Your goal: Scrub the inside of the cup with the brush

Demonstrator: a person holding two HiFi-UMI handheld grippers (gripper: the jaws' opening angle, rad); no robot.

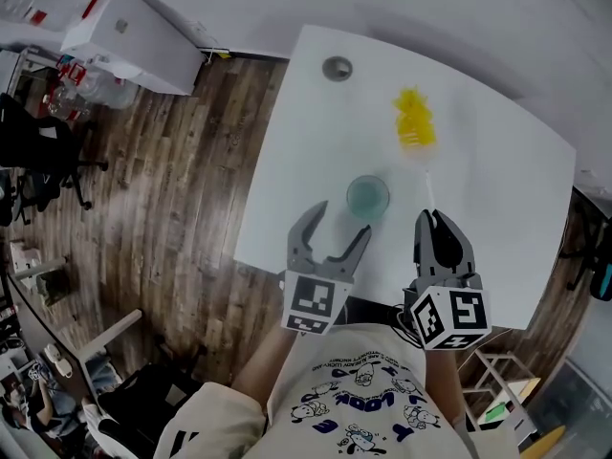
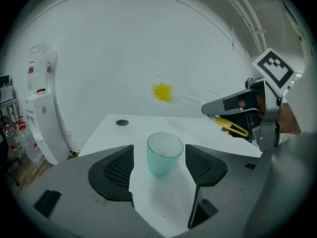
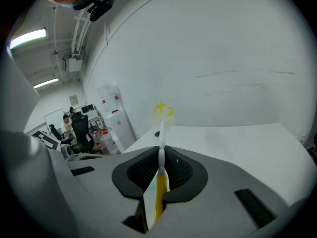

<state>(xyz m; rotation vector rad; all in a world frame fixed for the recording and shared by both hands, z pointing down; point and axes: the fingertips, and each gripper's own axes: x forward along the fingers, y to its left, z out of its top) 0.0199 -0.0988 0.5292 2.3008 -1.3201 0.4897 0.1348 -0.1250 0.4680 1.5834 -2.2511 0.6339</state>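
A clear teal cup (image 1: 367,197) stands upright on the white table (image 1: 497,180). My left gripper (image 1: 331,237) is open just short of it. In the left gripper view the cup (image 2: 164,153) shows between the two pads, which do not touch it. My right gripper (image 1: 442,228) is shut on the handle of a brush. The white shaft runs forward to a yellow bristle head (image 1: 415,120) beyond the cup. In the right gripper view the handle is pinched between the pads (image 3: 161,170) and the yellow head (image 3: 162,114) points ahead. The left gripper view also shows the right gripper (image 2: 242,115).
A round grey cap (image 1: 337,68) sits in the table near its far left corner. The table's left edge drops to a wooden floor (image 1: 172,189). A white cabinet (image 1: 134,27) stands further left. The table's near edge lies just below both grippers.
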